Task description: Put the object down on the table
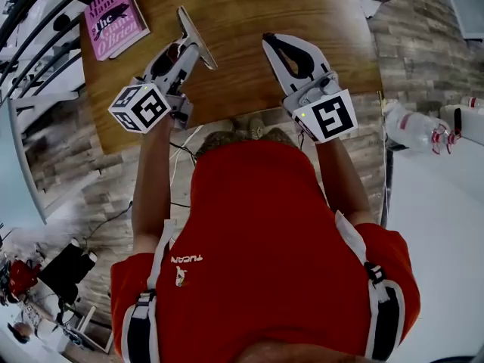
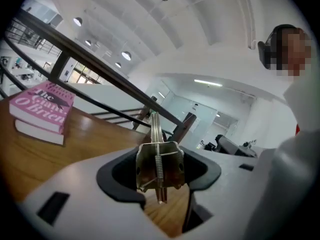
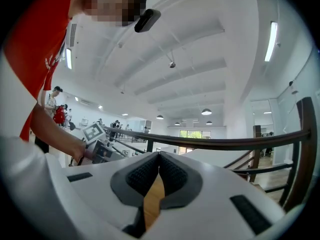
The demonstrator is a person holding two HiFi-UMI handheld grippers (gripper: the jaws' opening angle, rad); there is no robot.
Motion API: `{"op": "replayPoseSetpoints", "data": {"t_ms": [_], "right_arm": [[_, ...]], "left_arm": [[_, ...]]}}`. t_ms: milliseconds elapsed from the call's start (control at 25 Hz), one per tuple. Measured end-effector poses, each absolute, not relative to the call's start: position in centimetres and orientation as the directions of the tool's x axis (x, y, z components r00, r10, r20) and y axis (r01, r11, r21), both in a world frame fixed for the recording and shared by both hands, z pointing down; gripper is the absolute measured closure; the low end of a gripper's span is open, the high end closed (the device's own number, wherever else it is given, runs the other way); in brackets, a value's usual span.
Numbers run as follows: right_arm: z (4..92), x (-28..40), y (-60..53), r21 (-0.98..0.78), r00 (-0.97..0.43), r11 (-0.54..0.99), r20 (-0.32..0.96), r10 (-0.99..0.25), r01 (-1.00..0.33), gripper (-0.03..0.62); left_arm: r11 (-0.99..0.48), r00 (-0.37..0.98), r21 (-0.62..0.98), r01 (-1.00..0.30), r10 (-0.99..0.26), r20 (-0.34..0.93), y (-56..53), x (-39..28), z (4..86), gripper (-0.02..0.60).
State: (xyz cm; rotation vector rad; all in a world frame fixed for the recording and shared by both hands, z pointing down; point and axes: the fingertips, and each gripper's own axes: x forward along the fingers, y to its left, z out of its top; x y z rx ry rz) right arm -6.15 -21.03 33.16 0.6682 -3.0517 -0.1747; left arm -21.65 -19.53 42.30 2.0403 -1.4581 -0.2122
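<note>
My left gripper is shut on a clipboard, a thin pale board that sticks out edge-on over the wooden table. In the left gripper view its metal spring clip sits between the jaws of the left gripper, and the board's edge rises above it. Whether the board touches the table I cannot tell. To the right, my right gripper hovers over the table. Its ribbed pads meet at the tips of the right gripper, with nothing between them.
A pink book lies at the table's far left corner, also seen as the pink book left of the clip. Plastic bottles stand on a white surface to the right. A dark rail runs beyond the table.
</note>
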Motion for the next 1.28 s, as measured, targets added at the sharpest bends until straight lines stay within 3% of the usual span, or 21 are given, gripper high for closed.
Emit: {"op": "replayPoseSetpoints", "data": {"t_ms": [480, 880, 1040, 1280], "right_arm": [[34.6, -4.5, -21.5, 0.092, -0.851, 0.848, 0.019, -0.525, -0.521, 0.569], [35.8, -2.5, -21.5, 0.082, -0.819, 0.819, 0.047, -0.572, -0.568, 0.569], [37.4, -1.7, -21.2, 0.063, -0.8, 0.813, 0.147, -0.581, -0.579, 0.569], [36.0, -1.6, -21.6, 0.071, -0.807, 0.808, 0.045, -0.589, -0.585, 0.569]], "left_arm": [[-0.219, 0.585, 0.655, -0.723, -0.699, 0.411, -23.6, -19.3, 49.7, 0.354], [-0.211, 0.61, 0.663, -0.719, -0.65, 0.454, -26.5, -17.4, 52.6, 0.354], [-0.209, 0.607, 0.648, -0.732, -0.632, 0.482, -27.3, -17.0, 53.5, 0.354], [-0.204, 0.575, 0.608, -0.767, -0.641, 0.509, -28.6, -16.8, 54.1, 0.353]]}}
